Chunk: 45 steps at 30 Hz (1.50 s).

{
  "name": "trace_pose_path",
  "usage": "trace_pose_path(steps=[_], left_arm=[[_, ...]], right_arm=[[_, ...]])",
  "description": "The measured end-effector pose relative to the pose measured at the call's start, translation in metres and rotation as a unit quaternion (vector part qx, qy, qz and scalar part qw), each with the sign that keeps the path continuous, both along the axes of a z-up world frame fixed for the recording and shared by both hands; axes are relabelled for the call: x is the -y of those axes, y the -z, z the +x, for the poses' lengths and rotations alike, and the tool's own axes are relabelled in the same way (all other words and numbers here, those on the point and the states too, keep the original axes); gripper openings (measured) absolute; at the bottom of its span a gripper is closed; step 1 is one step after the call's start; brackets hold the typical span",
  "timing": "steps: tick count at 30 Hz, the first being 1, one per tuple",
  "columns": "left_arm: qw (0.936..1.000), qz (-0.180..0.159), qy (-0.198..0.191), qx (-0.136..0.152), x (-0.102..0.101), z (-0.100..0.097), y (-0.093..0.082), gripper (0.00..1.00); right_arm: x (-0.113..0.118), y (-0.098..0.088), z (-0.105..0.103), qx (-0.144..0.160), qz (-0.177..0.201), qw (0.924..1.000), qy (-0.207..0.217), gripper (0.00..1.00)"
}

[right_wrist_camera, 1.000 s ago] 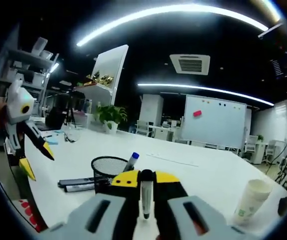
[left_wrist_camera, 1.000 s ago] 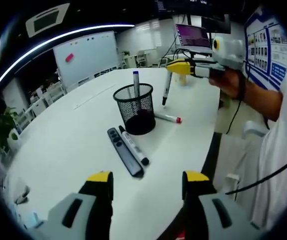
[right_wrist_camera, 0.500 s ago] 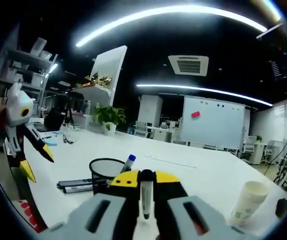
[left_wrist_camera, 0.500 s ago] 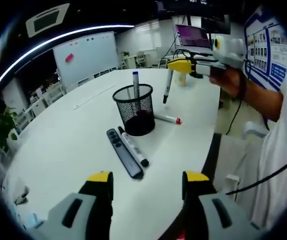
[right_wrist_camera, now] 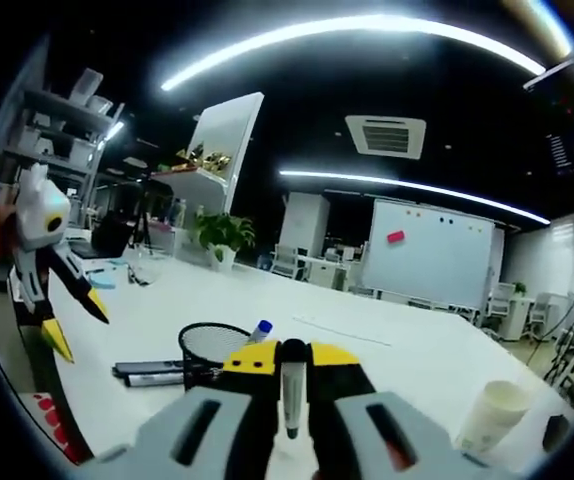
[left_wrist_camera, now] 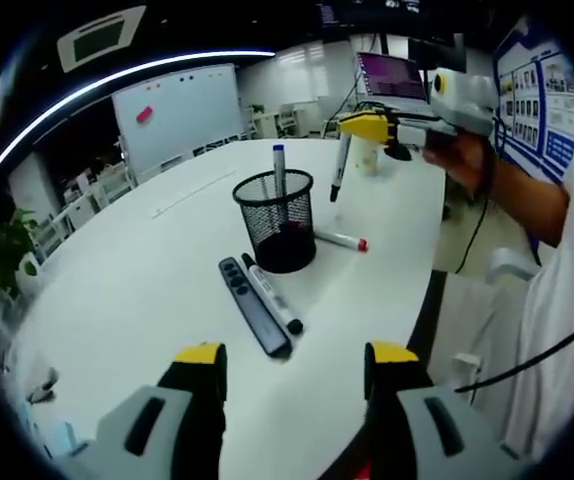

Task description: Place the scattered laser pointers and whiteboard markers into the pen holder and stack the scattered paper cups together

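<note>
**Marker held above the holder**

Left gripper view: the left gripper (left_wrist_camera: 292,365) is spread, empty. Ahead on the white table (left_wrist_camera: 137,290), a remote (left_wrist_camera: 252,307) and marker (left_wrist_camera: 272,294) lie lengthwise, pointing at the mesh holder (left_wrist_camera: 277,220).

Right gripper view: the right gripper (right_wrist_camera: 285,362) pinches a marker (right_wrist_camera: 291,392) upright; the cup (right_wrist_camera: 487,420) stands to its right, a whiteboard (right_wrist_camera: 419,250) beyond.

We see bare tabletop (left_wrist_camera: 117,290) between the left hand-held gripper (left_wrist_camera: 287,362) and the pen holder (left_wrist_camera: 278,219), except where a laser pointer (left_wrist_camera: 253,306) and marker (left_wrist_camera: 272,294) lie side by side. One blue-capped marker (left_wrist_camera: 279,172) stands inside the holder's mouth; a red-capped marker (left_wrist_camera: 341,240) lies just beyond.
</note>
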<state>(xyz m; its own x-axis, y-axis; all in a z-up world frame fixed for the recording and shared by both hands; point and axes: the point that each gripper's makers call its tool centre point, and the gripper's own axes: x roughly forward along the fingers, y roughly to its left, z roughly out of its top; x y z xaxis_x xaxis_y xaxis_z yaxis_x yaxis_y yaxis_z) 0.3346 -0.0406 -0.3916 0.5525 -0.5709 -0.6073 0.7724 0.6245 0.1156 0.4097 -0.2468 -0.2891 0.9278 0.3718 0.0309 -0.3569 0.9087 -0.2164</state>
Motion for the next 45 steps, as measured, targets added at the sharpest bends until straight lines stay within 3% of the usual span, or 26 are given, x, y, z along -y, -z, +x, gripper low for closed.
trace_pose_path(steps=[4, 45], left_arm=[[1.0000, -0.001, 0.000, 0.002, -0.001, 0.002, 0.001, 0.56], [0.9999, -0.002, 0.009, 0.010, 0.003, 0.001, -0.004, 0.55]], right_arm=[[0.000, -0.004, 0.000, 0.011, -0.022, 0.9997, 0.002, 0.10], [-0.012, -0.046, -0.008, 0.038, -0.010, 0.9988, -0.029, 0.10]])
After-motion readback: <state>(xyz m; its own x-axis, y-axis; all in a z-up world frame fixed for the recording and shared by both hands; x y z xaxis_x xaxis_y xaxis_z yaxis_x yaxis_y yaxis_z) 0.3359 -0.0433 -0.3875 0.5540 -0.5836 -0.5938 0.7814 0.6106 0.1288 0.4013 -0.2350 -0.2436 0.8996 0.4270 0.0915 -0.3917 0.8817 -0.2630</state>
